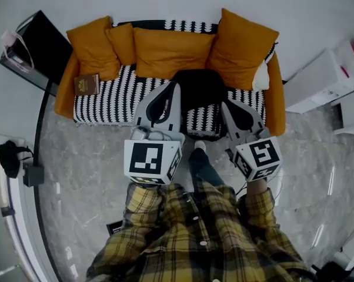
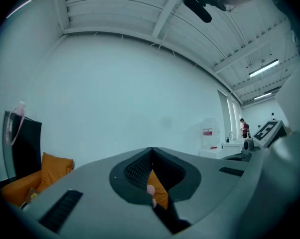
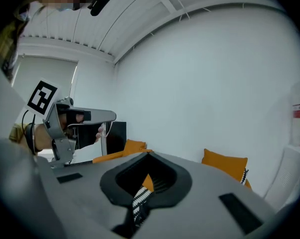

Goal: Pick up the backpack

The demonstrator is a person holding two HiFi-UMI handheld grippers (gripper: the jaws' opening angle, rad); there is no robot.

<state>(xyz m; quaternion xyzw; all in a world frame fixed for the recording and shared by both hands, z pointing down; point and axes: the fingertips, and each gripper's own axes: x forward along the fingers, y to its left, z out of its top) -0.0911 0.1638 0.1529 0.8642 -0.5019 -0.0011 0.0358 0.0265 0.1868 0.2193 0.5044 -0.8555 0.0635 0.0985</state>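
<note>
head view: backpack point(image 1: 199, 91) sits on the striped sofa point(image 1: 100, 107) in front of the orange cushions point(image 1: 171, 51), between your left gripper point(image 1: 170, 90) and right gripper point(image 1: 227, 106); can't tell if either touches it.
left gripper view: jaws clenched together, empty, only cushion showing past them.
right gripper view: same, clenched on nothing.
reads as the approach step. next you likely need to spread the jaws and get onto a strap or handle before lifting.
</note>
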